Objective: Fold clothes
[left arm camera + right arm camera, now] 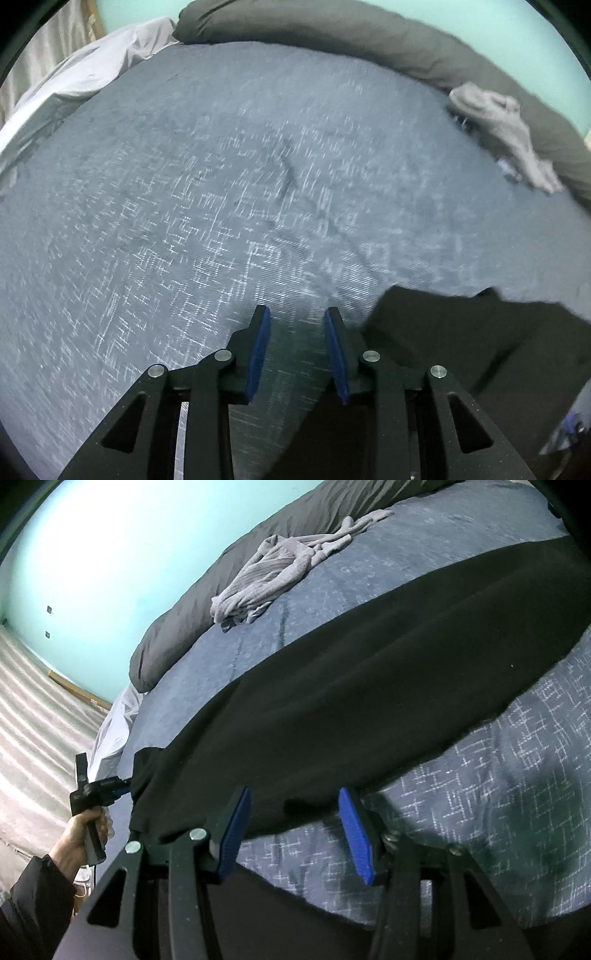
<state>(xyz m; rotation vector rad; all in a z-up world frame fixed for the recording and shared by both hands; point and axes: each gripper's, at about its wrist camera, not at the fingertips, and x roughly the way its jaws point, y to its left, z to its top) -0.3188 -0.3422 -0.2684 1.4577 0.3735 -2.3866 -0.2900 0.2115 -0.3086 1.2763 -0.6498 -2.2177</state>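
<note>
In the left wrist view, the left claw [297, 317] stands partly open over the patterned blue bedspread [207, 206], its blue pads apart with only the bedspread showing between them; it holds nothing. The black garment [461, 339] lies just to its 3 o'clock side, its edge near the right pad but not between the pads. This view is blurred.

In the right wrist view, the right claw [293, 799] stands about half open at the near hem of the black garment [369, 686]. The cloth's edge lies across the gap between the blue pads, and neither pad presses on it. The garment stretches in a wide band from 8 o'clock to 2 o'clock across the bedspread [498, 775]. At 8 o'clock a hand [79, 836] in a dark sleeve [40, 890] holds the left claw [120, 784] at the garment's far-left corner.

Farther off, toward 12 o'clock, a crumpled grey garment [277, 574] lies on the bedspread against a rolled dark grey duvet [229, 576]. Beyond is a pale turquoise wall [110, 554].
</note>
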